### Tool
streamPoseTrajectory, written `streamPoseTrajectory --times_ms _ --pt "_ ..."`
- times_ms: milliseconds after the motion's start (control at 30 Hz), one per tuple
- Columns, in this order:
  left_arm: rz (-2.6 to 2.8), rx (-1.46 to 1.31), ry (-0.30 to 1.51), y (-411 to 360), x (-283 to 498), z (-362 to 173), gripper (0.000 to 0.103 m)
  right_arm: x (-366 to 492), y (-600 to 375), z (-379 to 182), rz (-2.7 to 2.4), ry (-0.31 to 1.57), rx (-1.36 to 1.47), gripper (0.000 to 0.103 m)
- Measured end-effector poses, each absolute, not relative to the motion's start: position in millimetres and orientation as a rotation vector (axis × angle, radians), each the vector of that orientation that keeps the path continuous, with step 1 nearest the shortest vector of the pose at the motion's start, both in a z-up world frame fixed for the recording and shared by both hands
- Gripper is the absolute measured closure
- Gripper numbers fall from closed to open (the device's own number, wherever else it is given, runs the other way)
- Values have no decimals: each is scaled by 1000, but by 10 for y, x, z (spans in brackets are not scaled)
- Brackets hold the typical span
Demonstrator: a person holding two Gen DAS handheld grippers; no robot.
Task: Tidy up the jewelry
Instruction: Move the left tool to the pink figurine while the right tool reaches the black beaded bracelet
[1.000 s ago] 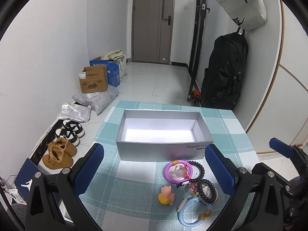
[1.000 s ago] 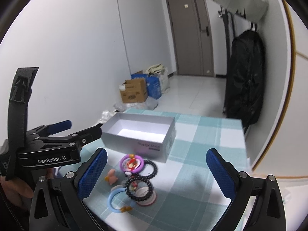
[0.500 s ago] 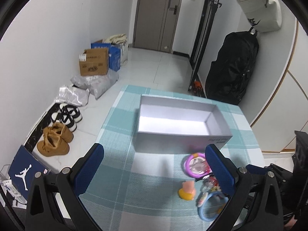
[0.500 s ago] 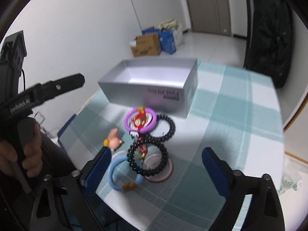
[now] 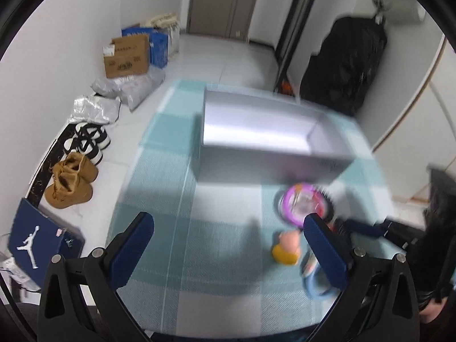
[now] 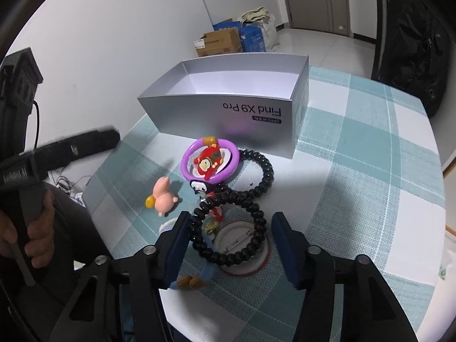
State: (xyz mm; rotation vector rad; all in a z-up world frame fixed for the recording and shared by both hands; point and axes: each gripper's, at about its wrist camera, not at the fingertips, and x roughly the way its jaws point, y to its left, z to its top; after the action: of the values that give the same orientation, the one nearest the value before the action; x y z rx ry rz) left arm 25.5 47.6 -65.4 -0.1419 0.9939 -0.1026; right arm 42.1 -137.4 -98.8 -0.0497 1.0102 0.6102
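Observation:
My right gripper [image 6: 230, 222] hangs low over the jewelry pile, its jaws closing. A black bead bracelet [image 6: 228, 256] lies between the fingers on a round white badge [image 6: 242, 245]; the pads do not visibly press it. A second black bracelet [image 6: 265, 176], a purple ring with a red figure [image 6: 209, 159], a pink pig toy [image 6: 164, 196] and a blue ring [image 6: 206, 270] lie around it. Behind stands the open silver box [image 6: 228, 108]. My left gripper [image 5: 228, 228] is open over bare tablecloth, left of the pig toy [image 5: 287, 245] and the purple ring [image 5: 302, 205].
The teal checked tablecloth [image 6: 370, 171] covers a small table whose near edge is close below both grippers. On the floor to the left are shoes [image 5: 71, 182], cardboard boxes [image 5: 125, 57] and a blue shoebox [image 5: 37, 236]. A black backpack [image 5: 342, 62] leans on the far wall.
Both grippers have tipped downward and sunk toward the table. The right jaws have narrowed from wide open to either side of the black bracelet. The left view has drifted left of the pile.

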Motion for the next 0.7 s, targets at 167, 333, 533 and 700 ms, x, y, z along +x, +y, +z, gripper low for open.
streamPoseTrajectory --times_ms 167,333,533,700 --pt "-135 -146 1060 457 243 -737 1 427 -1396 -977 612 1014 -27 55" --pt "-182 -167 1096 391 263 -777 1 421 -1421 -916 611 987 -12 55" --pt "-203 -105 1115 279 297 -847 11 443 -1491 -841 607 958 37 55" --pt "-223 -70 1124 208 318 -885 22 435 -1518 -789 599 936 57 55"
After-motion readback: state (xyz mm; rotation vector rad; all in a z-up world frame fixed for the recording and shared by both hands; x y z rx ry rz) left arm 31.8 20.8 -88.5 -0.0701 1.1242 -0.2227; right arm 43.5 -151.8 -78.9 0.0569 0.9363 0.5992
